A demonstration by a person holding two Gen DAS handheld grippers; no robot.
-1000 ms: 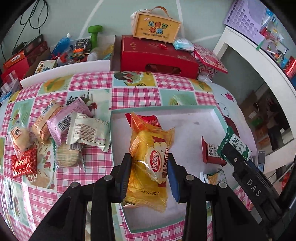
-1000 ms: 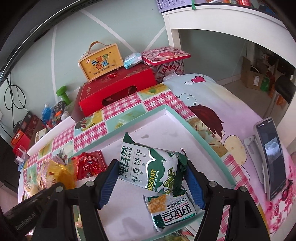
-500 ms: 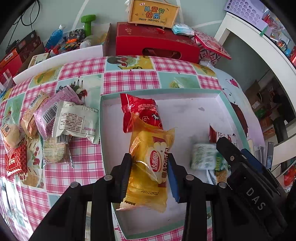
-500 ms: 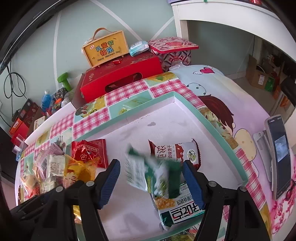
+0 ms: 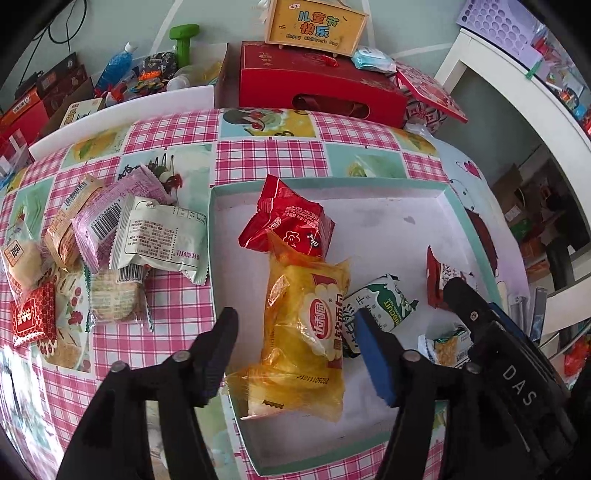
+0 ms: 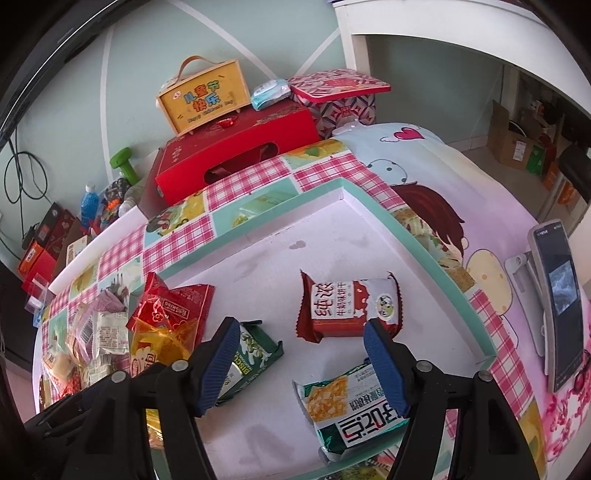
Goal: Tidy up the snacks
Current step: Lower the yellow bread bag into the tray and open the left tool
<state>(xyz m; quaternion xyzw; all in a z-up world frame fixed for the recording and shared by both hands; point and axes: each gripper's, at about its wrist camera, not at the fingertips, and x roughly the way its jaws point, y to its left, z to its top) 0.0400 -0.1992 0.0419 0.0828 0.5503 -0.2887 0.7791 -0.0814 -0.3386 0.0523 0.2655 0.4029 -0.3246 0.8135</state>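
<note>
As left gripper (image 5: 295, 354) opens, yellow packet (image 5: 303, 343) lies free.

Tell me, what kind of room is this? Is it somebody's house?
Probably a room in a home, maybe a living or play area. A table with a pink checked tablecloth holds a pile of snack packets, red gift boxes sit behind it, and a white shelf unit stands nearby.
</note>
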